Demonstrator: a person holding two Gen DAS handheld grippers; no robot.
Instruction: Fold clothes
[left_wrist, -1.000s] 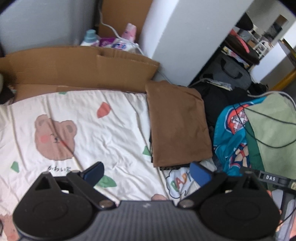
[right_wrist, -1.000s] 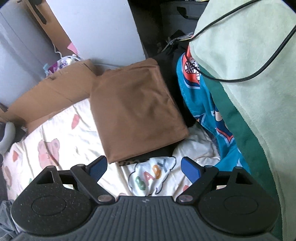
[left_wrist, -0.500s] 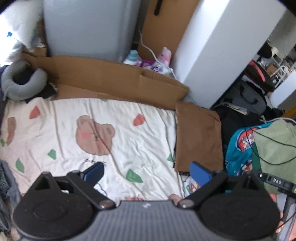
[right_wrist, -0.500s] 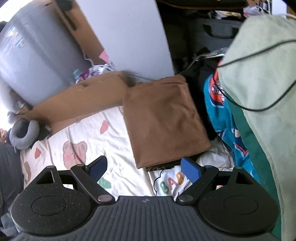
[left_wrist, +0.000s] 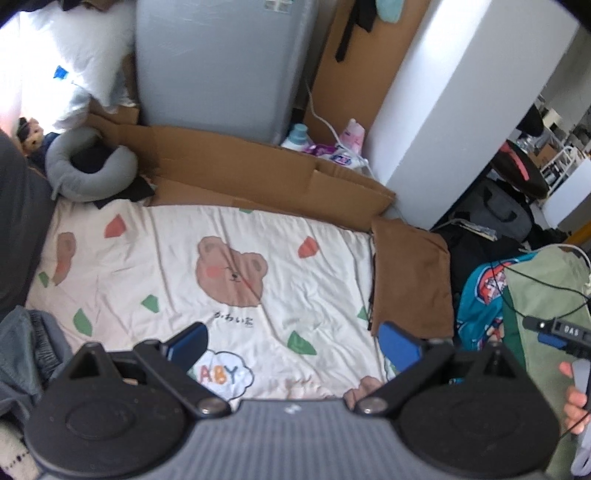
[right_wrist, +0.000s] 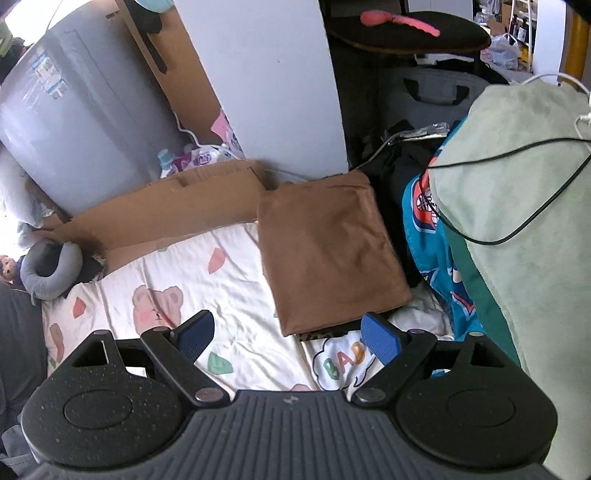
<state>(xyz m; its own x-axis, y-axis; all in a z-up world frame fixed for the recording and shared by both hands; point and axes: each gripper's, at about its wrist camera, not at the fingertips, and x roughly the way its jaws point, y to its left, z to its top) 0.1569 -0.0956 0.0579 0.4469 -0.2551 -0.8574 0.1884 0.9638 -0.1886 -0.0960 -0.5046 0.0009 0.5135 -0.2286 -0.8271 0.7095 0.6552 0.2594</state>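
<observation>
One piece looks finished: the brown garment (right_wrist: 328, 254) lies folded into a flat rectangle at the right edge of the bed sheet (left_wrist: 258, 266), on top of something dark whose edge peeks out beneath it, just beside the cardboard (left_wrist: 258, 173) at the back. I would guess that is a stack of folded clothes, though I can only make out the top piece clearly.

The middle of the sheet, with its bear print, is bare, so nothing is laid out for folding right now. Both my tools hang above the bed holding nothing. My left gripper (left_wrist: 293, 343) has its fingers spread wide apart, and my right gripper (right_wrist: 288, 334) likewise, its blue pads well clear of the brown garment.

What is left seems to be the loose clothing: a rumpled grey garment (left_wrist: 26, 347) at the bed's near left edge, and on the right a blue printed garment (right_wrist: 432, 236) under a pale green cloth (right_wrist: 517, 192) with a black cable across it. I judge that picking one up comes next.
</observation>
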